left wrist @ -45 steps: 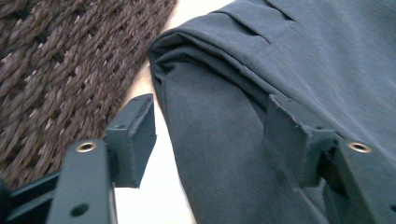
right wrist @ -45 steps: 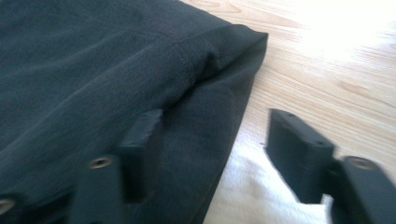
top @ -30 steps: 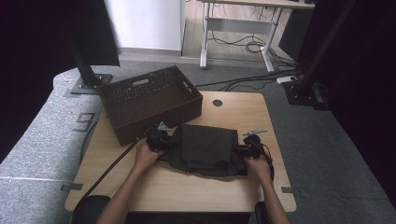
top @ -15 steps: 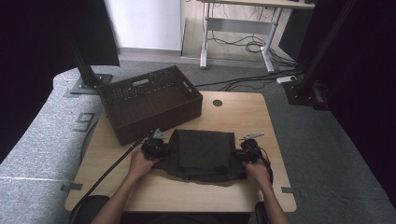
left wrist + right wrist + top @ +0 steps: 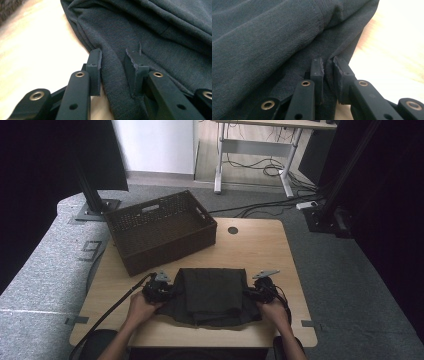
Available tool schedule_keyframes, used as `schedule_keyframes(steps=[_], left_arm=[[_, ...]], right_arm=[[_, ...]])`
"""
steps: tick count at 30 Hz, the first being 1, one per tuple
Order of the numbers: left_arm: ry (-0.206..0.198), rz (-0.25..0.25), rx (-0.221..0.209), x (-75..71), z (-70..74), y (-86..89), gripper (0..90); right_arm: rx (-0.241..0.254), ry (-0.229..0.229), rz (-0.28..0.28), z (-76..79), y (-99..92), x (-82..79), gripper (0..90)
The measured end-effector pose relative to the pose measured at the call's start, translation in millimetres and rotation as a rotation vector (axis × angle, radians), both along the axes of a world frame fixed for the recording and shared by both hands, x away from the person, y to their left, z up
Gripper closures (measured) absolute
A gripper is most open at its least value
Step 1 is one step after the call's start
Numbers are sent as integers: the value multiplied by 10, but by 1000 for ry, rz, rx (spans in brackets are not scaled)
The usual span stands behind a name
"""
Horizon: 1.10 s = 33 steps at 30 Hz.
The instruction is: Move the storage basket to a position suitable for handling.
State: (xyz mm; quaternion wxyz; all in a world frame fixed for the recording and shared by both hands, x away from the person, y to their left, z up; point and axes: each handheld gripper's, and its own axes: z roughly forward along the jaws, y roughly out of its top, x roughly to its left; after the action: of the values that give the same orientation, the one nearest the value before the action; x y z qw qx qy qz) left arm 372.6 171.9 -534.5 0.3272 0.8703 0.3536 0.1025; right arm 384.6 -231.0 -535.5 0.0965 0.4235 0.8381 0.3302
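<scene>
The dark garment lies folded on the table, just in front of the wicker basket. The left gripper and right gripper each clamp 1 side edge.

Two bare forearms, each hand carrying black tongs with a trailing cable.

Seen from above, the left tongs and right tongs are compact black blocks, each topped by a small grey three-cornered plate. A thick black cable runs from the left one toward the near left corner of the bench; thinner black cable loops beside the right one, nearer the bench's right edge. No sleeves cover the forearms. Close up, the left tongs and right tongs have matte black link arms with brass-ringed pivot holes and small plain holes, ending in squared dark pads with worn, frayed edges.
</scene>
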Motion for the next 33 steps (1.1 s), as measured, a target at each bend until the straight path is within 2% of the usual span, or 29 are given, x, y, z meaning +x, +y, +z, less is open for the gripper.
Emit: schedule_keyframes(steps=[1,10,19,24,33], left_arm=[[0,0,0,0,0,0,668],[6,-19,16,-322,14,87,655],[21,-26,6,-523,17,150,645],[22,-34,21,-651,27,144,643],[32,-45,-2,-896,17,158,633]], right_arm=[[0,0,0,0,0,0,771],[1,6,43,3,69,-205,765],[8,21,78,7,100,-373,752],[20,29,99,4,93,-477,749],[13,37,127,13,72,-693,732]])
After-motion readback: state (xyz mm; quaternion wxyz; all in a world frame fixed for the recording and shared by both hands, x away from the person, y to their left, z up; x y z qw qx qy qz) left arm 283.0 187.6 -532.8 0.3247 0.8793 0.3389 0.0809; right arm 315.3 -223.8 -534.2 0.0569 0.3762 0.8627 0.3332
